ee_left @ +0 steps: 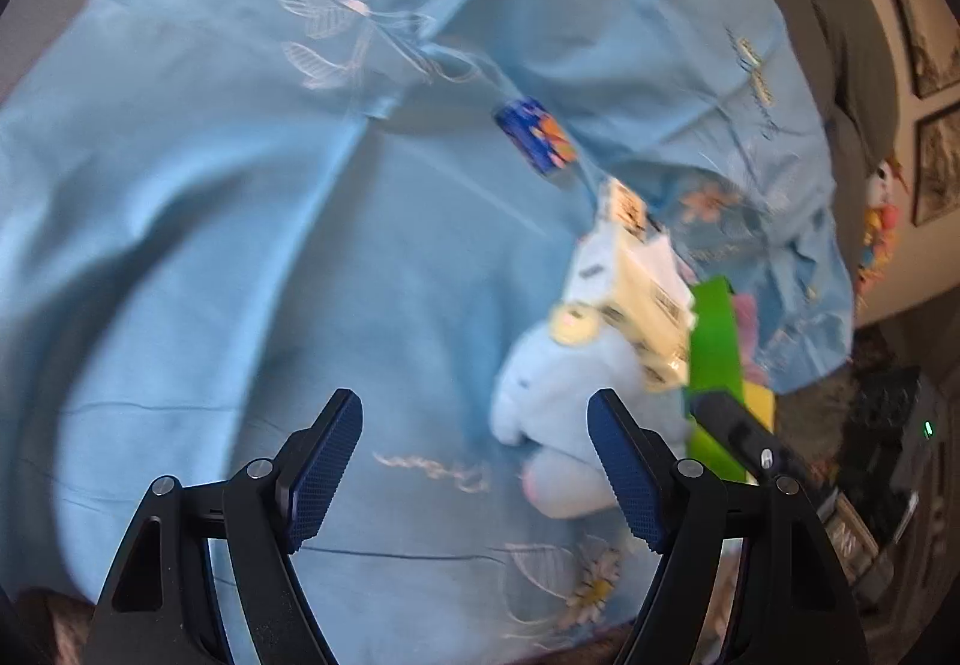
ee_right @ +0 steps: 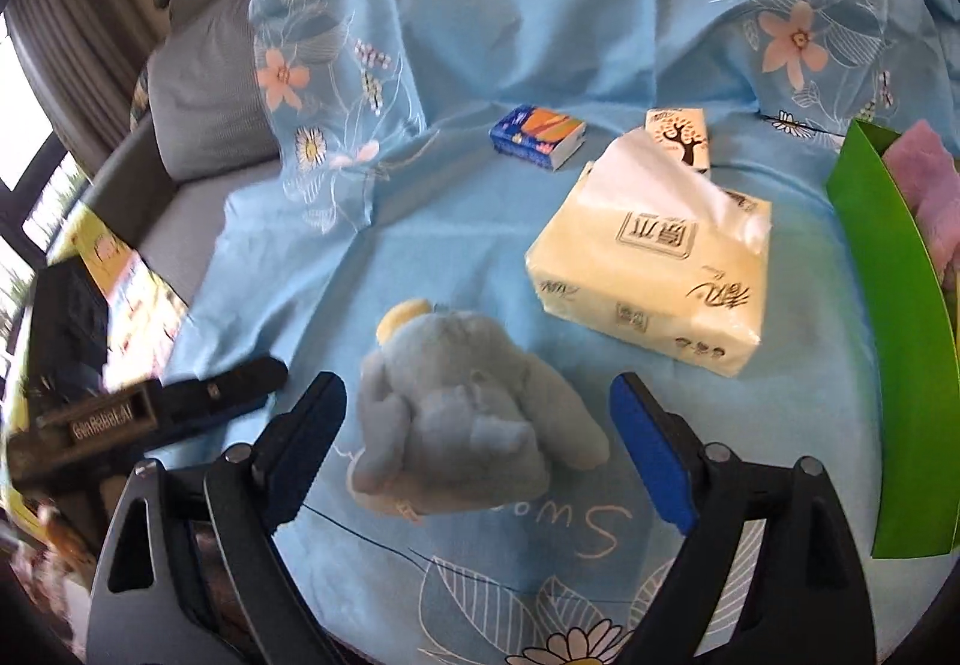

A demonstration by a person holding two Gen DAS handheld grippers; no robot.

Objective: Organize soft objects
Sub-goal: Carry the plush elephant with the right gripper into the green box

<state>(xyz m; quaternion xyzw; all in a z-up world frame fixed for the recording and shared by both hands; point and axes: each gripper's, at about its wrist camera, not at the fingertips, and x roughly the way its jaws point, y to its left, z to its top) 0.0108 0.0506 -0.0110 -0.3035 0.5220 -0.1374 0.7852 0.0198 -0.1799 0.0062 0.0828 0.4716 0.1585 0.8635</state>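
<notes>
A pale blue plush toy (ee_right: 462, 413) lies on the blue floral sheet (ee_right: 492, 35), between the wide-open fingers of my right gripper (ee_right: 480, 443), which do not touch it. Behind it lie a cream tissue pack (ee_right: 654, 269), a small blue tissue packet (ee_right: 537, 134) and a small tree-print packet (ee_right: 681, 134). A green box (ee_right: 888, 269) at the right holds a pink soft item (ee_right: 927, 191). My left gripper (ee_left: 474, 470) is open and empty, left of the plush toy (ee_left: 552, 395). The tissue pack (ee_left: 630, 293), blue packet (ee_left: 537, 134) and green box (ee_left: 714, 341) also show there.
The sheet covers a grey sofa with a grey cushion (ee_right: 204, 113) at the left. The left gripper's body (ee_right: 138, 419) lies low at the left of the right wrist view. Framed pictures (ee_left: 936, 161) and a hanging doll (ee_left: 882, 221) are on the wall at the right.
</notes>
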